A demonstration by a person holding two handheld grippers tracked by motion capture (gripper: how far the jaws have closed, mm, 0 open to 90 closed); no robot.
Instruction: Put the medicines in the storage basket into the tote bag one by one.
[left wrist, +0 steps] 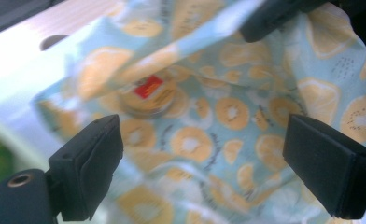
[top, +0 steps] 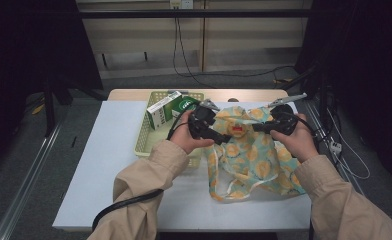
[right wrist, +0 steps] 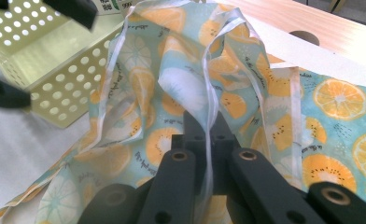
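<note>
Two beige sleeves (top: 144,177) of a loosely cut jacket are seen entering from six o'clock in the high view, the cloth creased at the elbows and ending in plain cuffs. A matte black left gripper (top: 223,138) and a matte black right gripper (top: 256,127) are carried, each topped by a grey three-cornered plate (top: 210,104) at twelve o'clock. A thick black cable (top: 129,202) is trailed across the left sleeve towards seven o'clock. In the left gripper view, blocky black pads (left wrist: 90,161) with squared edges are shown, a brass-ringed screw hole set at eight o'clock. Round bolt holes are seen along the right gripper's linkage arms.
</note>
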